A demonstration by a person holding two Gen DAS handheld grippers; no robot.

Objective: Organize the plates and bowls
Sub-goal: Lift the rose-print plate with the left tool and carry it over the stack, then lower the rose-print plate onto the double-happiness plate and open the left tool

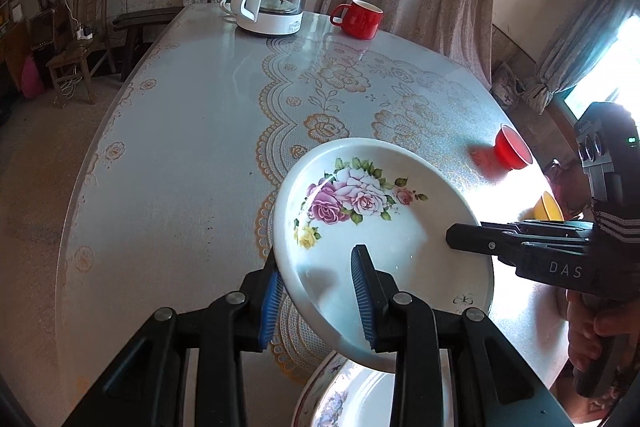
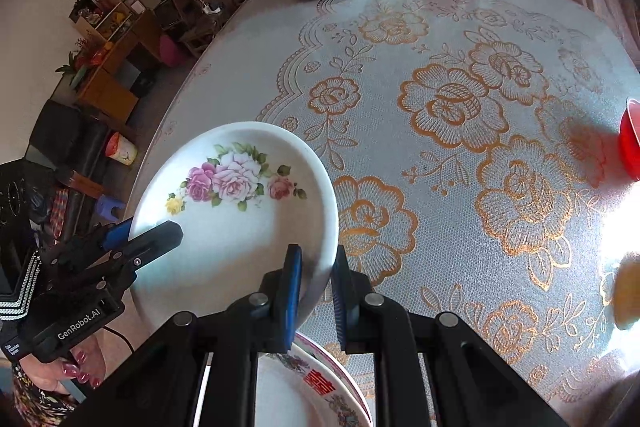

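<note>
Carrying the rose plate (image 1: 372,227) above the table (image 1: 180,131) | left gripper (image 1: 320,291) pinches its 7 o'clock rim, right gripper (image 2: 316,291) its 4 o'clock rim | next: lower it level onto the patterned plate (image 2: 320,387) below.

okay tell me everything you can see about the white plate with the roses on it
The rose plate is a deep, glossy white dish, ceramic by its look, with pink, lilac and yellow roses and green leaves printed inside and a small butterfly mark near the rim. It is tilted and lifted off the lace-patterned tablecloth. The left gripper clamps one rim and the right gripper the opposite rim, one finger inside, one outside. It hangs above a red-rimmed patterned plate, with no visible contact between them.
</note>
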